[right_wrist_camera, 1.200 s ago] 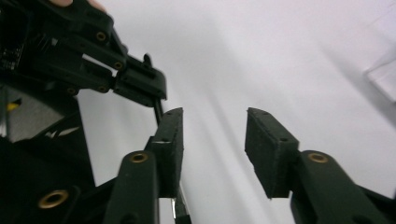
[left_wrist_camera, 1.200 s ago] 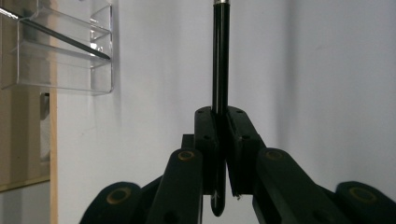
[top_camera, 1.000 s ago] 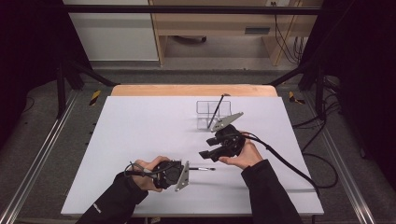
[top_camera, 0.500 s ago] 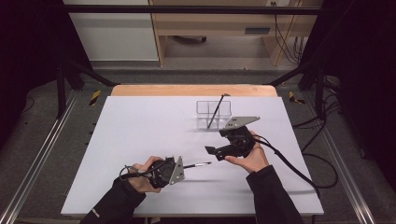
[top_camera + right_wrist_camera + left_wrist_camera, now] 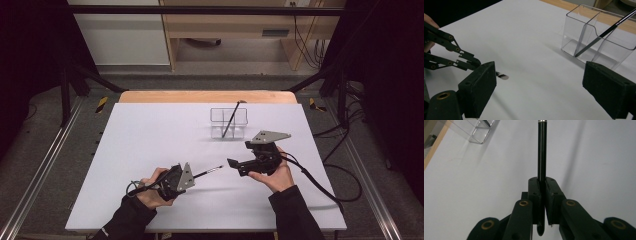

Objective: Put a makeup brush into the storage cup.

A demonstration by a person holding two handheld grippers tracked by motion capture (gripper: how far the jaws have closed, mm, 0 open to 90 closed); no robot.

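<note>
We are holding a thin black brush (image 5: 207,172) in the left hand-held gripper (image 5: 542,185), whose jaws are pressing together on the handle with no gap showing; the shaft is running straight out beyond the pads, its metal collar pointing toward the right side of the table (image 5: 150,140). The left hand (image 5: 150,187) is sitting near the front edge of the table, a little left of the middle. The right hand-held gripper (image 5: 537,91) is hovering just beside the brush tip, jaws spread wide and gripping nothing, in the right hand (image 5: 275,175) toward the front right. A clear plastic holder (image 5: 229,122) with divided compartments is standing nearer the back edge, right of centre, well apart from both hand-held grippers, and a second brush (image 5: 231,119) is leaning in it, its upper end jutting over the rim. We are judging the held brush to be light, stiff and narrow, with a smooth round handle likely to roll or slip between flat pads, so the best hold is probably squarely across the handle near its middle, away from the collar and the soft bristles, which we cannot make out clearly here. The holder looks light and easy to tip.
</note>
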